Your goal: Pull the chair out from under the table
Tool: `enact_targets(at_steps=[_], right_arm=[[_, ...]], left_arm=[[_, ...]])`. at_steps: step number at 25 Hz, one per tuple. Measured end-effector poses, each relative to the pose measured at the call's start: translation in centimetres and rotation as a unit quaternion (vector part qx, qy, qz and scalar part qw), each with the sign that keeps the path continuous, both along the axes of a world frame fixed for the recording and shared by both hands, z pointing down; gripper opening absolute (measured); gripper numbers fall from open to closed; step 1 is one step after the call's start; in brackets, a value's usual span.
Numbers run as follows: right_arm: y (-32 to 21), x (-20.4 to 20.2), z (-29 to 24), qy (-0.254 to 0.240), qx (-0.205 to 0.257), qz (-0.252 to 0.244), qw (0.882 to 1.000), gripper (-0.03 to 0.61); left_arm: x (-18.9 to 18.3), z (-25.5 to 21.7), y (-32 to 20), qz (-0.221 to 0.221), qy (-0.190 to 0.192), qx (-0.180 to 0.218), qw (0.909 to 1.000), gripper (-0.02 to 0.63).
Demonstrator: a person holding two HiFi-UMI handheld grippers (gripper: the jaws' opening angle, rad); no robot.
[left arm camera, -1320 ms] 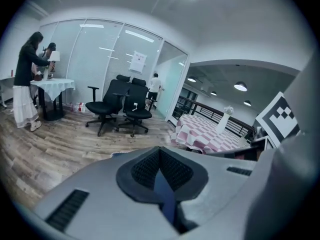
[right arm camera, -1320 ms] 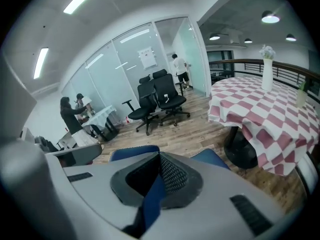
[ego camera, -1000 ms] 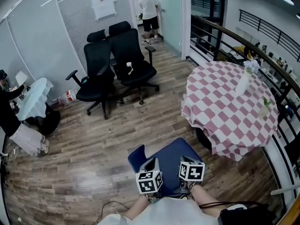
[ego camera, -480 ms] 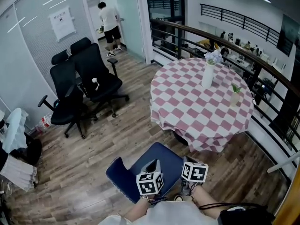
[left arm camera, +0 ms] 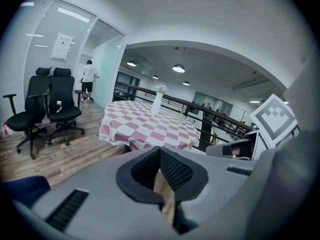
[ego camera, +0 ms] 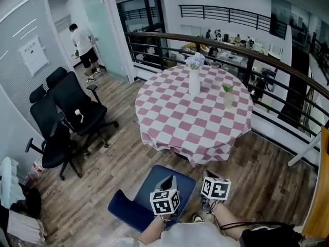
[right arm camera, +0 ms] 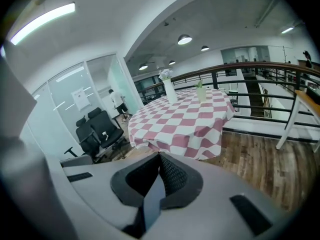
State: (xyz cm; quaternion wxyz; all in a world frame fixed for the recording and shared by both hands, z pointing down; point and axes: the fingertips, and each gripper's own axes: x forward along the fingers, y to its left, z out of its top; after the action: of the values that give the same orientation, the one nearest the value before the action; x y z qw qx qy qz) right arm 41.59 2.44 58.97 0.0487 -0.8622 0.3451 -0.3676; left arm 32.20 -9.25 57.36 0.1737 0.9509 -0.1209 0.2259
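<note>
A blue chair [ego camera: 154, 192] stands on the wooden floor, out from under the round table with the pink and white checked cloth [ego camera: 195, 122], between me and the table. My left gripper [ego camera: 166, 184] hovers over the chair's seat and my right gripper [ego camera: 211, 183] over its right edge. Both point toward the table. In the left gripper view the left gripper [left arm camera: 160, 151] has its pads closed together on nothing, with the table [left arm camera: 145, 126] ahead. The right gripper [right arm camera: 160, 156] is likewise shut and empty, facing the table [right arm camera: 185, 119].
A white vase with flowers [ego camera: 194, 81] and a small glass with a sprig [ego camera: 227, 99] stand on the table. Two black office chairs [ego camera: 72, 115] are at the left, and a person [ego camera: 85, 45] stands at the far doorway. A dark railing [ego camera: 267, 60] curves behind the table.
My view and both grippers have swung round toward the table, which has shifted from the right side to the middle of the head view. The blue chair stays under the grippers.
</note>
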Motion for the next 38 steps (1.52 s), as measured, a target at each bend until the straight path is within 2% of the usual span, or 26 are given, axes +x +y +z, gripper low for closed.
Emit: enact_targets(at_steps=[6,13,38], right_arm=[[2.2,0.6,-0.6,0.01,0.003,0.036,0.999,0.018],[3.0,0.1,-1.0,0.015,0.003,0.059,0.998,0.018],[3.4,-2.0,-0.3,0.02,-0.002,0.048,0.999,0.017]], left_arm=[[1.5,-0.1,1.6,0.04,0.003,-0.004,0.9992,0.003],[1.9,-0.6,1.9,0.059,0.009,0.005,0.9982,0.003],[1.9,-0.1,3.2,0.067,0.01,-0.001,0.9977,0.003]])
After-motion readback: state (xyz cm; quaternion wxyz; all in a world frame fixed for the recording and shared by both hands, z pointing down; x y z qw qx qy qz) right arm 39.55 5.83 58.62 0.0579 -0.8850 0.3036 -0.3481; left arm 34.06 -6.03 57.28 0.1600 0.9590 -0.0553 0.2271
